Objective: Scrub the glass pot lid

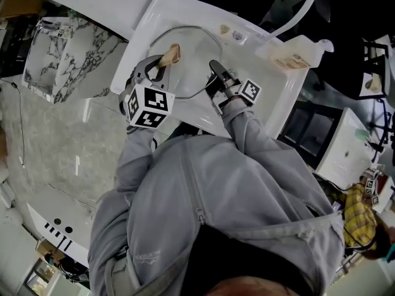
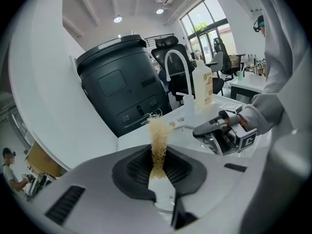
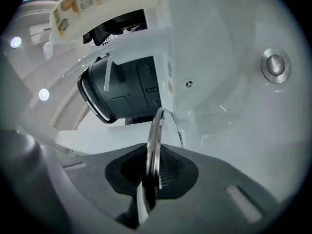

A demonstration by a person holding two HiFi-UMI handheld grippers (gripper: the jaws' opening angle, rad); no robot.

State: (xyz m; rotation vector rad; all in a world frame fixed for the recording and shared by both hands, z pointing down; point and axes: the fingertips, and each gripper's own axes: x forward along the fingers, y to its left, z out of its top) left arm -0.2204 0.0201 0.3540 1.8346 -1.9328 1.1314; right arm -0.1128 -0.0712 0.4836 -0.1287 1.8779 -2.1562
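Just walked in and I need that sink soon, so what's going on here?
A person leans over the white sink with tongs in each hand. The right tongs are shut on the rim of a glass pot lid, holding it over the basin. The left tongs are shut on a tan fibrous scrubber, held up by the lid's edge. Whether it touches the glass isn't clear.

A bottle (image 2: pixel 202 84) stands beside the white faucet (image 2: pixel 174 51)
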